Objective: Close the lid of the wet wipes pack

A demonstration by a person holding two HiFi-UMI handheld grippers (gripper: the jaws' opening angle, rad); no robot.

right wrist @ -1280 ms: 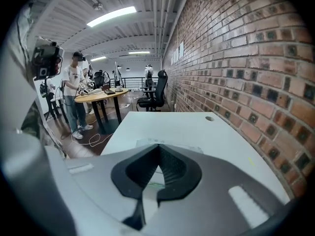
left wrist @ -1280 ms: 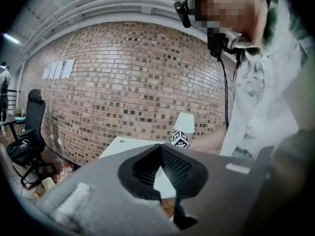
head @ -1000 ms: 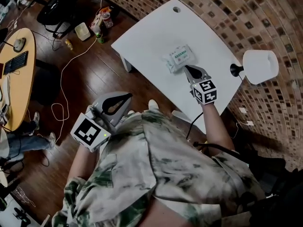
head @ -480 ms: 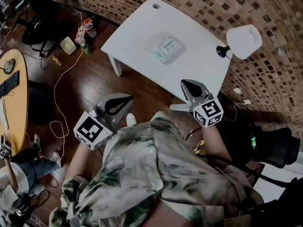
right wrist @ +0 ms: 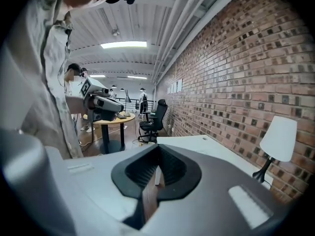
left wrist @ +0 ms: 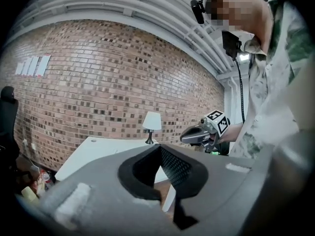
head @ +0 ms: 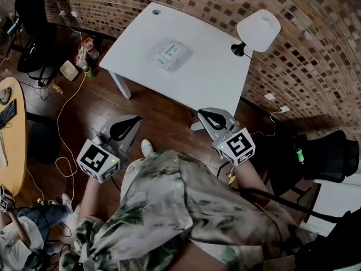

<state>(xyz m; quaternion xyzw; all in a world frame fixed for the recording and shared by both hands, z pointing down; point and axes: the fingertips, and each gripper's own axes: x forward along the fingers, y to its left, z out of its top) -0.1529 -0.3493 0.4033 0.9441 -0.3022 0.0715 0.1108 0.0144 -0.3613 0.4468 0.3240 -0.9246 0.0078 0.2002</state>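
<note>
The wet wipes pack [head: 172, 55], white with a green label, lies flat on the white table [head: 203, 72] with nothing touching it. Its lid is too small to judge. Both grippers hang over the wood floor, well short of the table. My left gripper [head: 136, 118] is shut and empty, and its own view shows the jaws [left wrist: 160, 147] meeting at the tip. My right gripper [head: 201, 113] is also shut with nothing in it, its jaws [right wrist: 157, 148] closed. The pack does not show in either gripper view.
A white lamp [head: 257, 29] stands at the table's far right corner by the brick wall. Bottles and containers [head: 83, 52] and cables litter the floor to the left. A round wooden table [head: 10, 134] sits further left. A black chair [head: 330, 157] is at the right.
My right gripper has come off the pack and drawn back over the floor. The whole view has backed away from the table. The left gripper stays low by the body.
</note>
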